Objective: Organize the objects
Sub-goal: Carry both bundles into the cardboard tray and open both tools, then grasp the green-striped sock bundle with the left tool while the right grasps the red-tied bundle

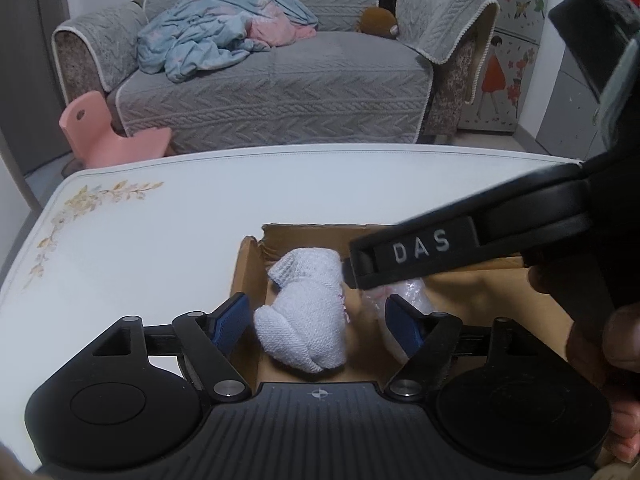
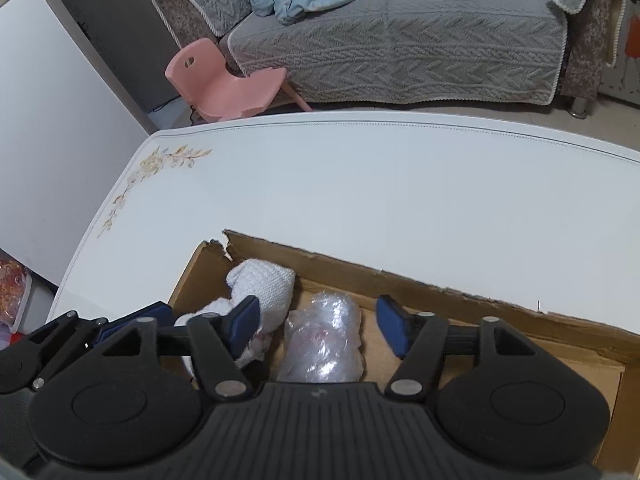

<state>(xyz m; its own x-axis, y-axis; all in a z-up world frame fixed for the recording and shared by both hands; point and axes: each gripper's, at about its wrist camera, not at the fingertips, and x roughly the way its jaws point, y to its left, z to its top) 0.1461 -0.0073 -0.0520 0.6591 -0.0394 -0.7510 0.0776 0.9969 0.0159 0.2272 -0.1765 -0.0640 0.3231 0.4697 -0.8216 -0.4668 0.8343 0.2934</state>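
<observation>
An open cardboard box (image 1: 248,276) sits on the white table; it also shows in the right wrist view (image 2: 400,280). Inside lie a white knitted sock bundle (image 1: 304,316) (image 2: 264,284) and a clear plastic-wrapped item (image 1: 404,292) (image 2: 324,340). My left gripper (image 1: 318,320) is open over the box, its fingers on either side of the white bundle. My right gripper (image 2: 316,324) is open over the plastic-wrapped item. In the left wrist view the right gripper's black body, marked DAS, reaches in from the right (image 1: 420,252).
The white table (image 2: 360,184) has a floral print at its left corner. Behind it stand a grey sofa (image 1: 280,72) with a blue and pink blanket (image 1: 208,36), a pink child's chair (image 2: 224,84) and a decorated cabinet (image 1: 516,40).
</observation>
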